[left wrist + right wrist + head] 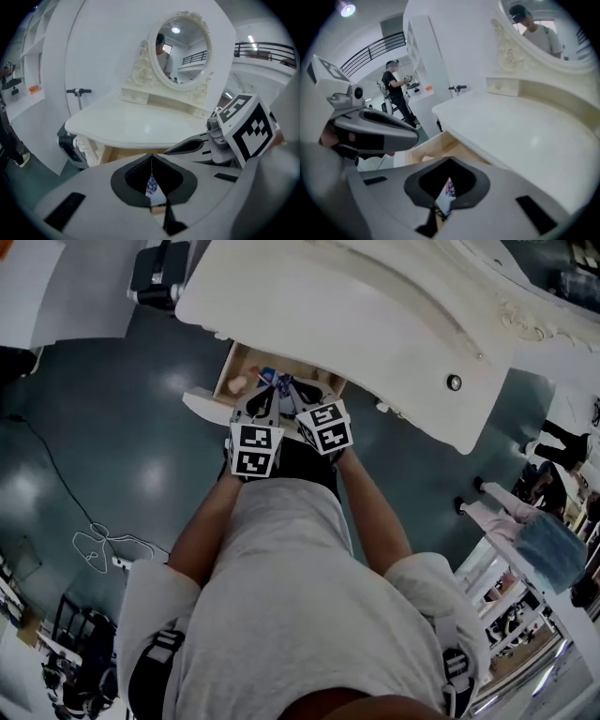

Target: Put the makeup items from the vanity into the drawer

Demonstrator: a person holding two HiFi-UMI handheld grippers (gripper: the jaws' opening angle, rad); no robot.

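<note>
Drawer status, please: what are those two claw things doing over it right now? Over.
Shut: left gripper, right gripper, side by side over open drawer. Inside it, makeup items. Nothing in the way.

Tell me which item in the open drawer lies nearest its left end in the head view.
The pale pinkish item, beside the left wall of the drawer; the blue patterned item lies further right.

My tee [281, 596] was light grey, short-sleeved. Black harness straps [150, 676] with grey buckles sat at both shoulders. Left gripper [151, 159] and right gripper [449, 165] looked the same: smooth grey shells, black pads, black slots on the flanks. Each carried a marker cube [255, 448] with black-and-white squares.
</note>
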